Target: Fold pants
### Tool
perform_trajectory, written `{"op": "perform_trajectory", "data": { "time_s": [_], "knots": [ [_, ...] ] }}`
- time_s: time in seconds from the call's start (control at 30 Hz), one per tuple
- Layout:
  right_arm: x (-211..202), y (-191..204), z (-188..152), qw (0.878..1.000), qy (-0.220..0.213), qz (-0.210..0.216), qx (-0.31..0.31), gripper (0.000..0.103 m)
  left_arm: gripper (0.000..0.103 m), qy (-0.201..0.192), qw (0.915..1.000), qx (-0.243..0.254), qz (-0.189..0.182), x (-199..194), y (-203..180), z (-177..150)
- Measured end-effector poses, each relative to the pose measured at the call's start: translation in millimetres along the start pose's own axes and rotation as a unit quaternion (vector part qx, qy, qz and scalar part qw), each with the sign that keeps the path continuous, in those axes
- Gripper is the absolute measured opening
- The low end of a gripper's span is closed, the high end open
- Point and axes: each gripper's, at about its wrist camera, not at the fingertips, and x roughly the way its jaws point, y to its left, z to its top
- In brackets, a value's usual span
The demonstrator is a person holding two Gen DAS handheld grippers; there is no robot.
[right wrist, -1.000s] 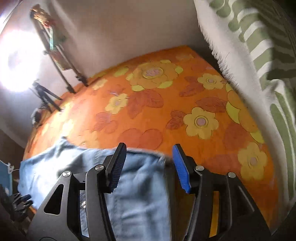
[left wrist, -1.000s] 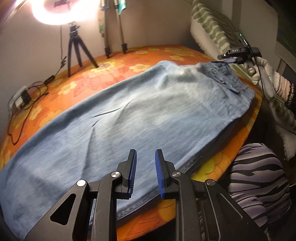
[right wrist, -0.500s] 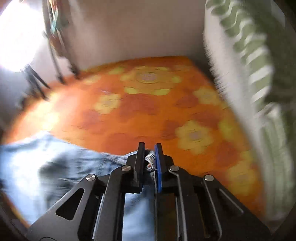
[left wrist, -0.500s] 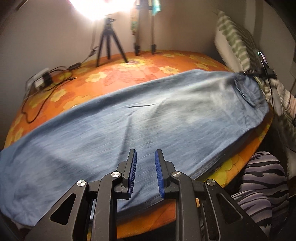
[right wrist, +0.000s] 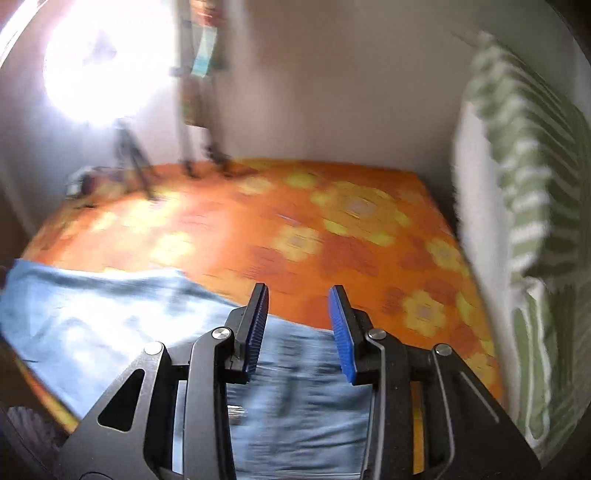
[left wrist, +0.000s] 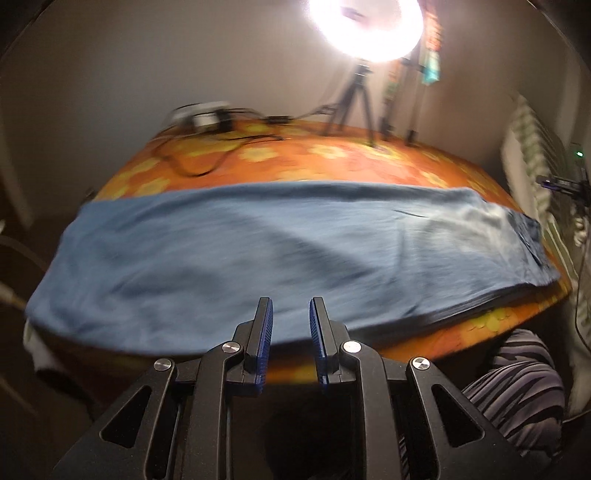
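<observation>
Lying crosswise ahead of the left tool (left wrist: 290, 317), jaws slightly apart and empty, pants (left wrist: 258, 251) spanned the counter (left wrist: 332, 155); right tool (right wrist: 297, 314), nearer the waistband, was opening, empty.

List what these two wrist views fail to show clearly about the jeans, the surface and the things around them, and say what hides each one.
- Jeans, left wrist view: motion blur hides seams and layers; the left gripper covers part of the near edge.
- Jeans' near part, right wrist view: blurred, cut by the bottom edge and the right gripper, whose jaws are opening.
- Ring light: glare washes it out.
- Cabled devices: too blurred to identify.
</observation>
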Motion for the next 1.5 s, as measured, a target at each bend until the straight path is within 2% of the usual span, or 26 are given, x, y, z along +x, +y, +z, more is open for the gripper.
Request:
{"op": "perform_trajectory", "data": {
  "time_s": [0.2, 0.23, 0.27, 0.3, 0.5, 0.57, 0.8, 0.83, 0.87, 0.9, 1.0, 1.1, 1.2, 1.3, 1.5],
  "knots": [
    [-14.0, 103.8, 25.9, 0.993, -0.007, 0.101, -0.057, 0.038, 0.02, -0.008, 0.9966, -0.075, 0.034, -26.2, 67.5, -25.4],
    [-14.1, 126.4, 29.8, 0.991, -0.007, 0.116, -0.072, 0.038, 0.026, -0.008, 0.995, -0.091, 0.04, -30.3, 80.1, -30.2],
    [-13.5, 149.9, 33.6, 0.987, -0.005, 0.132, -0.086, 0.038, 0.032, -0.01, 0.993, -0.108, 0.045, -33.9, 94.0, -34.6],
    [-12.5, 165.6, 36.0, 0.985, -0.004, 0.144, -0.095, 0.038, 0.034, -0.013, 0.9912, -0.123, 0.049, -36.7, 104.1, -38.5],
    [-4.0, 292.5, 44.6, 0.959, 0.009, 0.226, -0.173, 0.039, 0.035, -0.023, 0.9732, -0.221, 0.06, -45.1, 168.9, -60.7],
    [1.5, 329.8, 46.1, 0.948, 0.017, 0.25, -0.194, 0.039, 0.04, -0.027, 0.9651, -0.254, 0.059, -46.2, 189.3, -67.0],
    [26.0, 443.7, 45.3, 0.917, 0.045, 0.31, -0.247, 0.04, 0.041, -0.058, 0.932, -0.356, 0.034, -40.5, 241.1, -77.2],
    [30.5, 463.4, 43.1, 0.911, 0.049, 0.317, -0.258, 0.04, 0.045, -0.061, 0.9275, -0.368, 0.029, -37.7, 246.7, -76.7],
    [34.5, 475.5, 42.3, 0.908, 0.051, 0.322, -0.265, 0.04, 0.052, -0.066, 0.9211, -0.383, 0.021, -33.7, 253.4, -77.2],
    [37.1, 490.9, 40.1, 0.902, 0.055, 0.328, -0.274, 0.04, 0.055, -0.069, 0.9158, -0.395, 0.017, -31.1, 258.1, -77.9],
    [45.2, 537.6, 33.3, 0.888, 0.063, 0.345, -0.298, 0.04, 0.055, -0.078, 0.8937, -0.442, -0.002, -16.3, 276.7, -79.9],
    [54.2, 581.2, 27.1, 0.875, 0.073, 0.36, -0.315, 0.04, 0.055, -0.091, 0.8674, -0.489, -0.021, -1.5, 296.0, -83.7],
    [60.6, 617.6, 20.2, 0.867, 0.082, 0.367, -0.329, 0.04, 0.055, -0.094, 0.8521, -0.514, -0.023, 8.1, 309.2, -86.4],
    [67.4, 647.2, 14.5, 0.861, 0.092, 0.371, -0.335, 0.04, 0.055, -0.098, 0.8401, -0.533, -0.03, 13.3, 316.3, -89.1],
    [76.9, 684.9, 5.1, 0.857, 0.105, 0.373, -0.34, 0.04, 0.055, -0.117, 0.8385, -0.532, -0.017, 11.9, 318.4, -82.2]
  ]
}}
